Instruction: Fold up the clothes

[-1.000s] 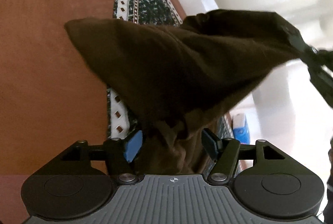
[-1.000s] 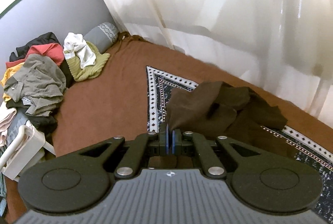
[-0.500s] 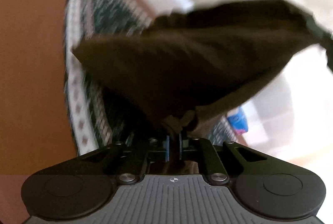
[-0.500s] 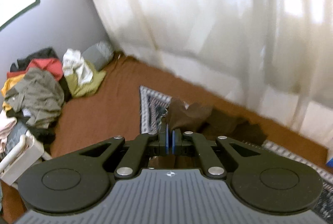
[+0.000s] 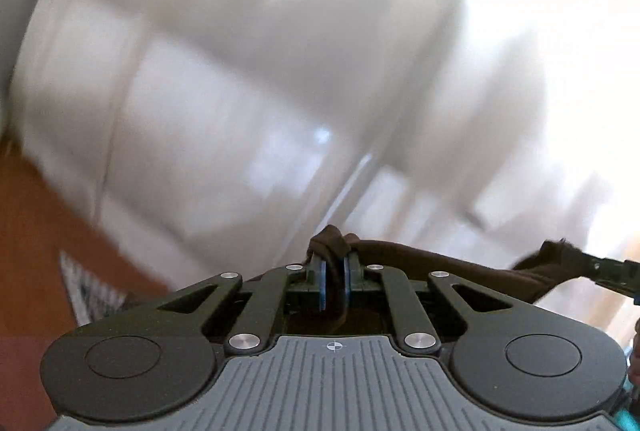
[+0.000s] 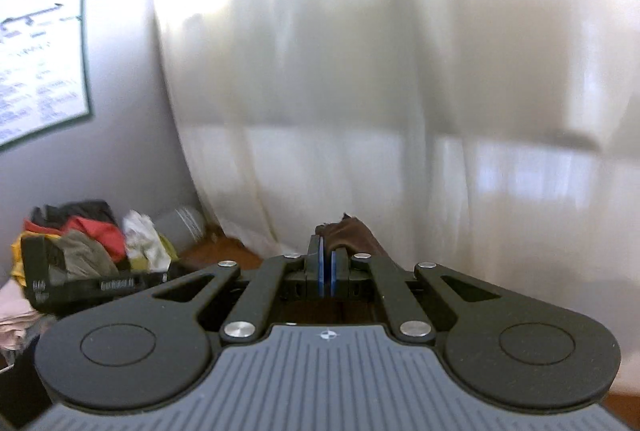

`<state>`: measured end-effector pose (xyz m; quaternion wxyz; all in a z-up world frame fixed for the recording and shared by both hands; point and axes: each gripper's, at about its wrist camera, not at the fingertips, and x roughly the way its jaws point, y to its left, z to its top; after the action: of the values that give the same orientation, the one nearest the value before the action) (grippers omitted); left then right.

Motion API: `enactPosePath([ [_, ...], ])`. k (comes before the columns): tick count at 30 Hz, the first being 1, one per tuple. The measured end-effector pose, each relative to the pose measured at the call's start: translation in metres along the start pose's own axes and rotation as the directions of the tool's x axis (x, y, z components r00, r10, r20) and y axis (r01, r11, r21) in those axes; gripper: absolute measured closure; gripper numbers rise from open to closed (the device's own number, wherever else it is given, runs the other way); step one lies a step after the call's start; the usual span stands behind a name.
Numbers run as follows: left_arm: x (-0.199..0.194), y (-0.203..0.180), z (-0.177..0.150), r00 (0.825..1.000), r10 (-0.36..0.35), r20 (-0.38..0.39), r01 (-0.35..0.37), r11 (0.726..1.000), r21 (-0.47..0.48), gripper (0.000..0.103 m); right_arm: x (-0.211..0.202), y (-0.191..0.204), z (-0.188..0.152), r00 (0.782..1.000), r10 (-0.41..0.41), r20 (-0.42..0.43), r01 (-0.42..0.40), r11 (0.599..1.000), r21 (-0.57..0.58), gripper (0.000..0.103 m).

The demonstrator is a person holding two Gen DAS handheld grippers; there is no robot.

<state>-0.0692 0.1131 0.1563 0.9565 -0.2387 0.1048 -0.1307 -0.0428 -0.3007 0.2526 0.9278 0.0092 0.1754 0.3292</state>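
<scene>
- My left gripper (image 5: 335,281) is clamped on a bunched edge of the brown garment (image 5: 460,265).
- My right gripper (image 6: 326,273) is clamped on another edge.
- The garment spans between both, in front of white curtains (image 6: 360,71).

A lived-in room of a home: sheer white curtains (image 6: 360,91) over a bright window, heaped mixed-colour clothes (image 6: 80,243) in the corner, brown floor covering (image 5: 36,231) with a patterned black-and-white rug (image 5: 88,291), green-framed printed sheet (image 6: 40,47) on the grey wall.
</scene>
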Motion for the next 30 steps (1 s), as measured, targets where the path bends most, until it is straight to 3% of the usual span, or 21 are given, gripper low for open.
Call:
enactPosePath([
  [3, -0.021, -0.019, 0.017, 0.999, -0.036, 0.002, 0.035, 0.997, 0.072, 0.1, -0.035, 0.004, 0.006, 0.999, 0.039, 0.036, -0.039, 0.999, 0.002, 0.1],
  [7, -0.044, -0.034, -0.004, 0.992, -0.016, -0.122, 0.038, 0.984, 0.176, 0.099, -0.048, -0.007, -0.018, 0.996, 0.081, -0.027, -0.079, 0.995, 0.068, 0.1],
  [9, -0.042, -0.024, -0.039, 0.971, 0.023, -0.237, 0.027, 0.978, 0.205, 0.099, -0.043, -0.017, -0.045, 0.99, 0.101, -0.094, -0.088, 0.987, 0.134, 0.1],
  [10, -0.04, -0.016, -0.06, 0.952, 0.053, -0.302, 0.014, 0.977, 0.214, 0.099, -0.04, -0.023, -0.06, 0.985, 0.112, -0.131, -0.089, 0.981, 0.17, 0.099],
  [12, -0.034, 0.004, -0.107, 0.888, 0.121, -0.444, -0.02, 0.974, 0.226, 0.099, -0.024, -0.037, -0.111, 0.961, 0.143, -0.237, -0.076, 0.96, 0.271, 0.099],
  [13, -0.027, 0.017, -0.133, 0.839, 0.152, -0.522, -0.039, 0.974, 0.221, 0.099, -0.015, -0.043, -0.138, 0.943, 0.166, -0.289, -0.066, 0.942, 0.329, 0.099],
  [17, -0.012, 0.078, -0.244, 0.606, 0.216, -0.766, -0.146, 0.976, 0.16, 0.099, 0.028, -0.065, -0.274, 0.812, 0.263, -0.521, 0.084, 0.83, 0.551, 0.099],
  [19, -0.007, 0.099, -0.282, 0.513, 0.21, -0.832, -0.179, 0.974, 0.136, 0.098, 0.041, -0.07, -0.332, 0.739, 0.322, -0.591, 0.16, 0.77, 0.618, 0.099],
  [21, -0.01, 0.11, -0.305, 0.45, 0.219, -0.866, -0.189, 0.971, 0.147, 0.095, 0.048, -0.065, -0.379, 0.671, 0.364, -0.646, 0.235, 0.722, 0.65, 0.099],
  [22, -0.01, 0.114, -0.313, 0.421, 0.217, -0.881, -0.192, 0.97, 0.147, 0.075, 0.047, -0.06, -0.397, 0.639, 0.368, -0.676, 0.261, 0.723, 0.64, 0.099],
  [23, -0.01, 0.116, -0.317, 0.401, 0.217, -0.89, -0.192, 0.97, 0.15, 0.065, 0.046, -0.052, -0.412, 0.599, 0.379, -0.705, 0.275, 0.73, 0.626, 0.099],
  [25, -0.012, 0.117, -0.314, 0.382, 0.223, -0.897, -0.183, 0.97, 0.163, 0.058, 0.043, -0.047, -0.424, 0.558, 0.384, -0.736, 0.294, 0.738, 0.608, 0.096],
  [26, -0.013, 0.114, -0.306, 0.388, 0.226, -0.893, -0.169, 0.97, 0.173, 0.052, 0.041, -0.048, -0.425, 0.539, 0.391, -0.746, 0.304, 0.736, 0.605, 0.094],
  [28, -0.017, 0.107, -0.286, 0.416, 0.232, -0.879, -0.133, 0.972, 0.193, 0.041, 0.032, -0.051, -0.412, 0.543, 0.375, -0.752, 0.293, 0.755, 0.587, 0.082],
  [30, -0.021, 0.097, -0.261, 0.46, 0.228, -0.858, -0.091, 0.973, 0.21, 0.035, 0.02, -0.055, -0.388, 0.564, 0.331, -0.757, 0.266, 0.794, 0.546, 0.07],
])
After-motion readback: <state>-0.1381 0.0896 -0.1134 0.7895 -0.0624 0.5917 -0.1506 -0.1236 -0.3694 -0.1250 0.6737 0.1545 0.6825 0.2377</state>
